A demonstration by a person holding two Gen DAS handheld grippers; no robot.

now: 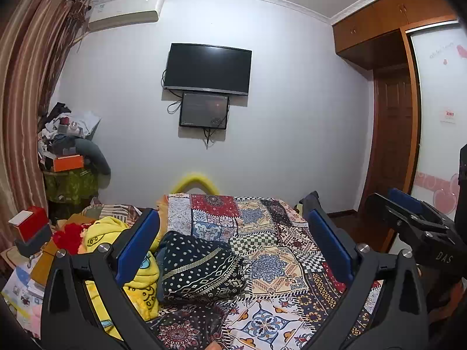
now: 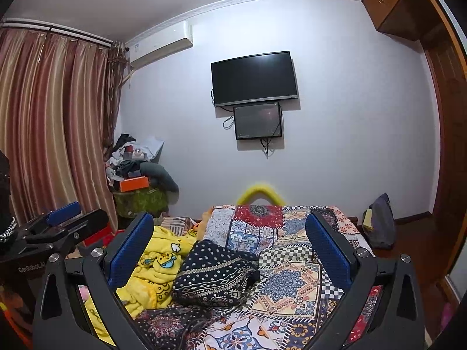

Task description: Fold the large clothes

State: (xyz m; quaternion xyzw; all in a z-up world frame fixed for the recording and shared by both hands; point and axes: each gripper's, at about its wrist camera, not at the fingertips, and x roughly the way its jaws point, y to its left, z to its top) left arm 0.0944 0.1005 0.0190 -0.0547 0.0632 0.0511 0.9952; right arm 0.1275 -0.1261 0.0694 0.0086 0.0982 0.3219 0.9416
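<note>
A dark blue patterned garment (image 1: 201,265) (image 2: 216,274) lies bunched into a loose bundle on the patchwork bed cover (image 1: 274,265) (image 2: 292,280). A crumpled yellow cartoon-print garment (image 1: 140,265) (image 2: 157,265) rests against its left side. My left gripper (image 1: 233,233) hangs open above the bed with nothing between its blue pads, and the dark bundle shows between its fingers. My right gripper (image 2: 230,239) is also open and holds nothing, at about the same height. Each gripper appears at the edge of the other's view: the right gripper (image 1: 382,197) and the left gripper (image 2: 90,211).
A television (image 1: 207,68) and a smaller screen (image 1: 204,110) hang on the far wall. A cluttered stand (image 1: 70,175) and striped curtains (image 2: 52,122) are on the left. A wooden wardrobe (image 1: 391,134) stands on the right, a yellow foam arch (image 2: 259,192) at the bed's far end, and a grey bag (image 2: 379,221) beside the bed.
</note>
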